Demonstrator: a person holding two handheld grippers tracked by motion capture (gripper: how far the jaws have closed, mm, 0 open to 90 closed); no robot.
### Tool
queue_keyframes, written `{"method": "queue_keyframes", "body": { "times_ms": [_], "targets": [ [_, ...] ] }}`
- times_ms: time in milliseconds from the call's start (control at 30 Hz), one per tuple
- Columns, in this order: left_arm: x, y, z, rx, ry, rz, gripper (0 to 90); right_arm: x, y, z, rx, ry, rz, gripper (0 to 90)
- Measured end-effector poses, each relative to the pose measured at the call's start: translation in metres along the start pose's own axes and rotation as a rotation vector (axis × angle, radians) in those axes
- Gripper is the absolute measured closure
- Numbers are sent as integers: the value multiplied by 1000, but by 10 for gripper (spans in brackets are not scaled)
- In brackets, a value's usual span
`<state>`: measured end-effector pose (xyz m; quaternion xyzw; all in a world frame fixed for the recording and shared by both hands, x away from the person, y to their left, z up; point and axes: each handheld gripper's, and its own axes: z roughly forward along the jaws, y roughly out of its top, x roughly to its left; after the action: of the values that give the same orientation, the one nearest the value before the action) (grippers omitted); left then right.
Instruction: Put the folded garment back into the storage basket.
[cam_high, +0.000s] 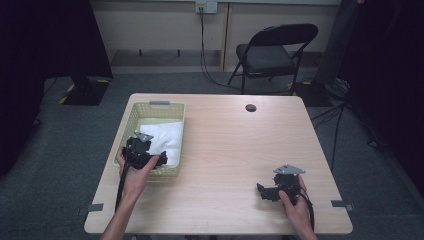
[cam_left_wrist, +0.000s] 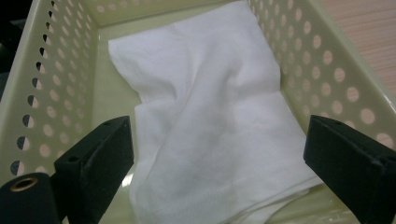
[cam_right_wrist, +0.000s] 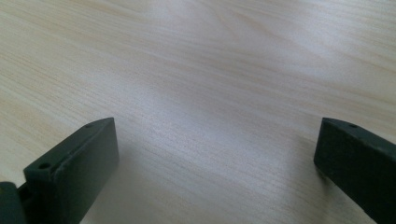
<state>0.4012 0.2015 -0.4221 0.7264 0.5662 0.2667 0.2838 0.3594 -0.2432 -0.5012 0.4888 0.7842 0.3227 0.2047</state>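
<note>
Lying crumpled in the pale green perforated basket (cam_left_wrist: 322, 60) at the table's (cam_high: 225, 150) left side, the white cloth (cam_left_wrist: 210, 126) looks light, soft and limp, so it will likely sag and unfold when lifted. The left gripper (cam_left_wrist: 219, 154) hovers over it with jaws spread wide and nothing pinched; a raised fold near the middle seems the best hold. The right gripper (cam_right_wrist: 215, 158) rests spread and empty over bare wood.

I see a light wooden table (cam_high: 225, 150) with a round dark cable hole (cam_high: 250, 107) near its far edge; a pale perforated basket (cam_high: 131, 120) (holding a white cloth (cam_high: 165, 140)) sits at its left.
</note>
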Motion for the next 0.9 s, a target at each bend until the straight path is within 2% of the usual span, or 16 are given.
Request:
{"method": "queue_keyframes", "body": {
  "times_ms": [433, 567, 600, 767, 900],
  "targets": [
    [0, -6, -17, -27, -32, 0, 69, 0, 0, 0, 0, 0, 0, 0],
    [-4, -8, -22, -52, -51, 27, 69, 0, 0, 0, 0, 0, 0, 0],
    [-5, -9, -23, -53, -52, 39, 69, 0, 0, 0, 0, 0, 0, 0],
    [-8, -11, -28, -53, -49, 47, 69, 0, 0, 0, 0, 0, 0, 0],
    [-14, -16, -31, -61, -28, 56, 69, 0, 0, 0, 0, 0, 0, 0]
  ]
}}
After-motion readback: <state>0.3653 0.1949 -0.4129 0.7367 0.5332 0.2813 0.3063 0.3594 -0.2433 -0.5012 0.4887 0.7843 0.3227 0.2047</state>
